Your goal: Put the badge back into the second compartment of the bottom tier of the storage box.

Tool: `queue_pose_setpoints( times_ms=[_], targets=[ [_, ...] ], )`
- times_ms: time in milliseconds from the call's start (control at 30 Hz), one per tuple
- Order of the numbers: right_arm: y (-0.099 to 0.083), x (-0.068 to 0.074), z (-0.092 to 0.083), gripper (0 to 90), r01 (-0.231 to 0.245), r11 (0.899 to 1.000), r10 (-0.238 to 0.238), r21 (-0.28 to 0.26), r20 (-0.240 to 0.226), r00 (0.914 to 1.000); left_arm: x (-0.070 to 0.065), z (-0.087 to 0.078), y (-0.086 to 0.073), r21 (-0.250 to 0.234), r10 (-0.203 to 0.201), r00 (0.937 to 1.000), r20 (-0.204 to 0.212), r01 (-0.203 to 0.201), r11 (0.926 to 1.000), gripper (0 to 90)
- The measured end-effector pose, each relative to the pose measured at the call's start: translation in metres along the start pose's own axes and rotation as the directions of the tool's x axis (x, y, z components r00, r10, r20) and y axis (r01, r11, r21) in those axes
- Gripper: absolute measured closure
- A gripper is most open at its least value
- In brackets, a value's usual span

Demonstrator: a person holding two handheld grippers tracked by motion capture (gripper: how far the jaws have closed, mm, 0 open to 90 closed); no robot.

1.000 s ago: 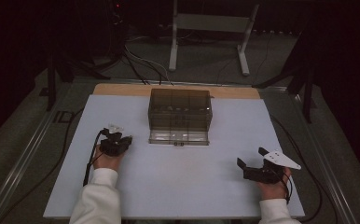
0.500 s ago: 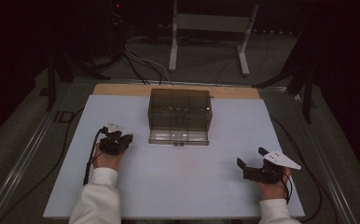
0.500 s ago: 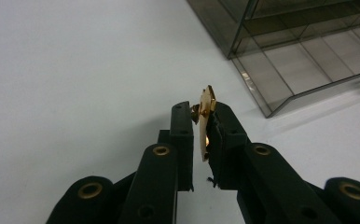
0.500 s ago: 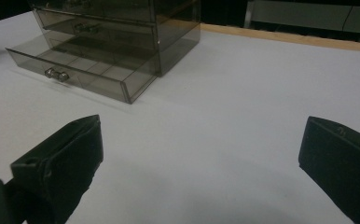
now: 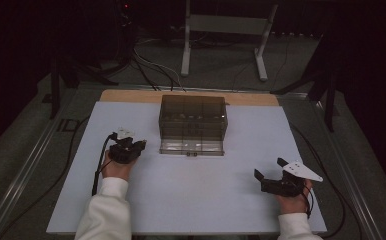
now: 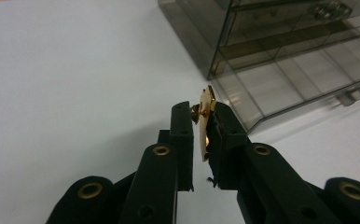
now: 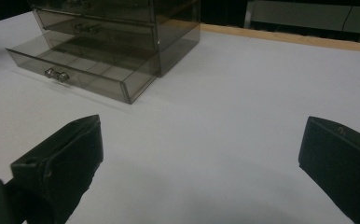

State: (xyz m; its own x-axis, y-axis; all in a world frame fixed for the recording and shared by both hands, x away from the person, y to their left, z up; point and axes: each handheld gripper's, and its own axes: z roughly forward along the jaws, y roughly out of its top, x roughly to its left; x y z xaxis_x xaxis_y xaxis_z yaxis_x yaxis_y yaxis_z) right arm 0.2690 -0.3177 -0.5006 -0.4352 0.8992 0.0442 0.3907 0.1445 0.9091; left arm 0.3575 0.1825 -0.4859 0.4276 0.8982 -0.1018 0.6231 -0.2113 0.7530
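One small gold-coloured piece (image 6: 206, 114), thin and flat with a pale face, is what I'm carrying: it stands on edge between the jaws of my left gripper (image 6: 201, 121), which are clamped on it near their tips, its upper end poking out just above them. I can't tell exactly what the piece is; it looks like an earring or small trinket.

Just ahead of that gripper and a little to its right sits the smoky transparent drawer box (image 6: 280, 51), and its bottom drawer (image 6: 285, 88) is pulled out toward me, the divided compartments looking empty from here. In the high view the left gripper (image 5: 129, 149) hovers close beside the box's (image 5: 193, 120) left front corner, near the open drawer (image 5: 192, 146) but not over it.

My right gripper (image 7: 199, 163) is well apart from all this, resting low over the white table (image 5: 191, 200) with its jaws spread wide and nothing between them; the drawer's knob (image 7: 57, 74) lies ahead of it and off to its left. In the high view that gripper (image 5: 276, 181) sits near the table's front right.

As I judge it, I'm in the carry step, with the piece gripped and the drawer waiting. Next I need to swing the left gripper right, over one compartment, lower the tips inside the drawer walls, then release gently so the piece doesn't bounce out
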Motion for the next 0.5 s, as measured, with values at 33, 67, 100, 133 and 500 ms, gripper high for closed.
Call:
queue_pose_setpoints(
  times_ms=[33, 67, 100, 133, 500],
  targets=[
    [0.0, 0.0, 0.0, 0.0, 0.0, 1.0, 0.0, 0.0, 0.0, 1.0, -0.001, 0.0, 0.002, -0.004, 0.001, 1.0, 0.006, -0.001, 1.0, 81.8],
    [0.0, 0.0, 0.0, 0.0, 0.0, 1.0, 0.0, 0.0, -0.001, 1.0, -0.001, 0.0, 0.002, -0.004, 0.001, 1.0, 0.006, -0.001, 1.0, 81.8],
    [0.0, 0.0, 0.0, 0.0, 0.001, 1.0, -0.001, 0.0, -0.001, 1.0, -0.003, 0.0, 0.004, -0.005, 0.005, 0.9999, 0.009, -0.005, 1.0, 81.8],
    [0.0, 0.0, 0.0, 0.0, 0.0, 1.0, 0.0, 0.0, -0.001, 1.0, -0.003, 0.0, 0.004, -0.005, 0.005, 0.9999, 0.009, -0.005, 1.0, 81.8],
    [0.0, 0.0, 0.0, 0.0, 0.002, 1.0, -0.002, 0.001, 0.0, 1.0, -0.01, -0.001, 0.012, -0.022, 0.019, 0.9993, 0.031, -0.019, 0.9996, 81.8]
  ],
)
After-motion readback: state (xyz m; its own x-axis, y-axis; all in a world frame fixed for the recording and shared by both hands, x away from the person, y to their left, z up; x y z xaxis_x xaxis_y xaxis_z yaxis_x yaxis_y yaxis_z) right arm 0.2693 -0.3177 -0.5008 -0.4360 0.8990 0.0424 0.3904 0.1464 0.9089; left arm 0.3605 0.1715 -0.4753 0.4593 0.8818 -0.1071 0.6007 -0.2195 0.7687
